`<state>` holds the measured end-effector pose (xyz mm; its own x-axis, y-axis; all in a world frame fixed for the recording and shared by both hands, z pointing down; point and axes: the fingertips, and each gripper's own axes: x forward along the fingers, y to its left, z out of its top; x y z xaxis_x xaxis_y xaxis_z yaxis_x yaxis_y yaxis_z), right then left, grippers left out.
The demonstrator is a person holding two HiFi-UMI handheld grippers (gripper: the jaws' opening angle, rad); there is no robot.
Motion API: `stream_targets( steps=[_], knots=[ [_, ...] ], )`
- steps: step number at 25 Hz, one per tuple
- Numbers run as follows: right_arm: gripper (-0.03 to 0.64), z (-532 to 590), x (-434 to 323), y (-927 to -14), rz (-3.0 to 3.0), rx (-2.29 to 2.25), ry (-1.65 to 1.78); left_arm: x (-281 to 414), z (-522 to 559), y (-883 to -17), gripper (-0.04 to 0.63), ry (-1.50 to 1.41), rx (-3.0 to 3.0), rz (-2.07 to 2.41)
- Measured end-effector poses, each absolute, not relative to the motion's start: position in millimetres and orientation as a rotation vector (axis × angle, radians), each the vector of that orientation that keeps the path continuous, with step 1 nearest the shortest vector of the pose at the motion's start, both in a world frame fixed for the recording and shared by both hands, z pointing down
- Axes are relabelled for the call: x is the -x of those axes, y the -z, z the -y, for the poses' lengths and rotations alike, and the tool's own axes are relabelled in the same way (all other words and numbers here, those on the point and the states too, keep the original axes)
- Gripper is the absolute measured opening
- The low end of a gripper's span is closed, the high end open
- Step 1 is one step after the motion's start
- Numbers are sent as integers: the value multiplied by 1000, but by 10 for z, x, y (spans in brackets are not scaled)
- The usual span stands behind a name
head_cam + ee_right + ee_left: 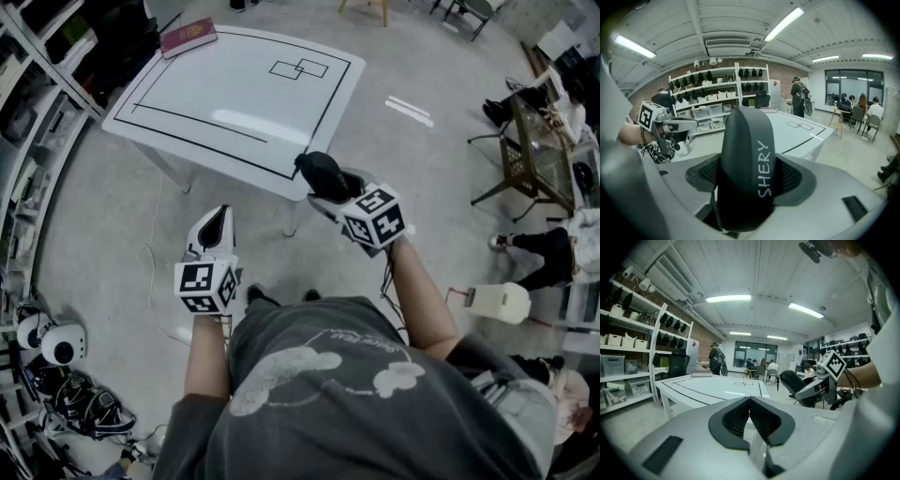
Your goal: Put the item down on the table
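The right gripper is seen with its jaws held wide and pressed against both sides of a dark, rounded case. The case is gripped upright between the ribbed pads, and the word "SHERY" is printed in pale letters along its front. In the head view the case is held in the air at the near edge of the white table. It is not set down on the tabletop. In the left gripper view it is seen off to the side of the table, apart from it.

The left gripper is held lower and closer to the person's body, above the grey floor. Its jaws are shut together and nothing is held between them.

The tabletop is marked with thin black lines, and two small overlapping rectangles are drawn near its far edge. A dark red book is laid at the far left corner, well apart from the case.

Shelves stocked with boxes and dark objects are seen along the wall beside the table. A standing person with a backpack is seen beyond the table, and seated people are gathered by the far windows.
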<state>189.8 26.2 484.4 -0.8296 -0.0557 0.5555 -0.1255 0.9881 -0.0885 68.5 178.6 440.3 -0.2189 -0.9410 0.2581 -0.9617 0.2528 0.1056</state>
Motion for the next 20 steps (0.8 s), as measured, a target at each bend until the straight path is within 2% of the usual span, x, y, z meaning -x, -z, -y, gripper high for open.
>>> stream_targets(
  steps=[9,20],
  knots=[
    [324,-360,-1788,-4864,2537,-161,-163,-564,-1836,-4426,3,-105,-1819,2211],
    [325,-434,-1447,-4995,2480,-346,-250,33,-1871,-4596,3,-140,-1947,2022]
  ],
)
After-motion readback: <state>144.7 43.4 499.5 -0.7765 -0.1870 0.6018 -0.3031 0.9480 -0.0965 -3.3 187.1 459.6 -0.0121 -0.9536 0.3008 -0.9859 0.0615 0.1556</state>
